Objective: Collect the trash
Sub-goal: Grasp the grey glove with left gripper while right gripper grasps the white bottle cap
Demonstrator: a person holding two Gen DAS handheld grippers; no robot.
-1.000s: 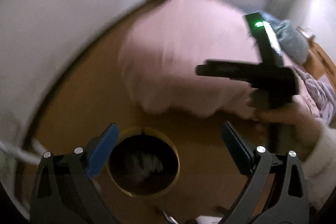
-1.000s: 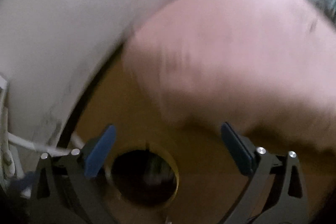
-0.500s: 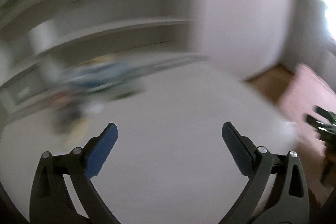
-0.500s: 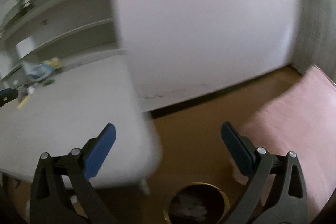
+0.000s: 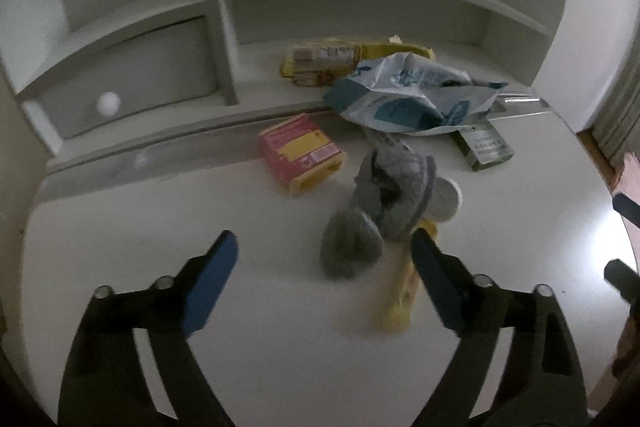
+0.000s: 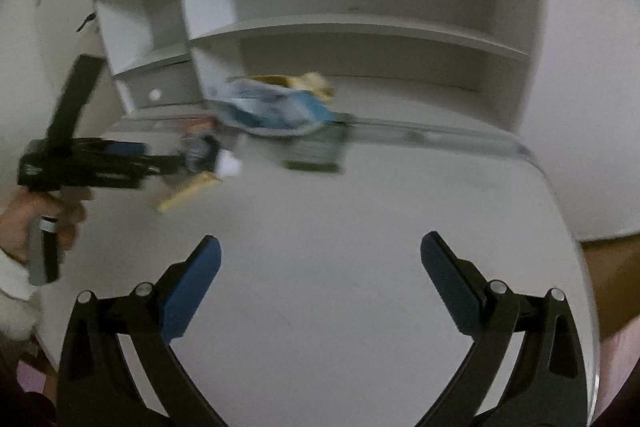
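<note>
White counter (image 5: 120, 227) carries the trash in a loose heap near the shelf unit (image 5: 224, 27) — a crumpled blue-and-white bag (image 5: 412, 99), a pink-and-yellow box (image 5: 302, 155), a green packet (image 5: 484, 145), a yellow wrapper (image 5: 320, 61) behind. A grey sock (image 5: 384, 203) lies just ahead of the left gripper (image 5: 324, 259), jaws apart and empty. The right gripper (image 6: 320, 259) hovers over bare counter, jaws also wide — holding nothing.

counter (image 5: 120, 211): plain white under you
bag (image 5: 408, 95): white, teal-blue print
small box (image 5: 300, 153): pink, yellow panel
sock (image 5: 384, 203): grey
your tongs (image 5: 324, 259): black, blue pads
</note>
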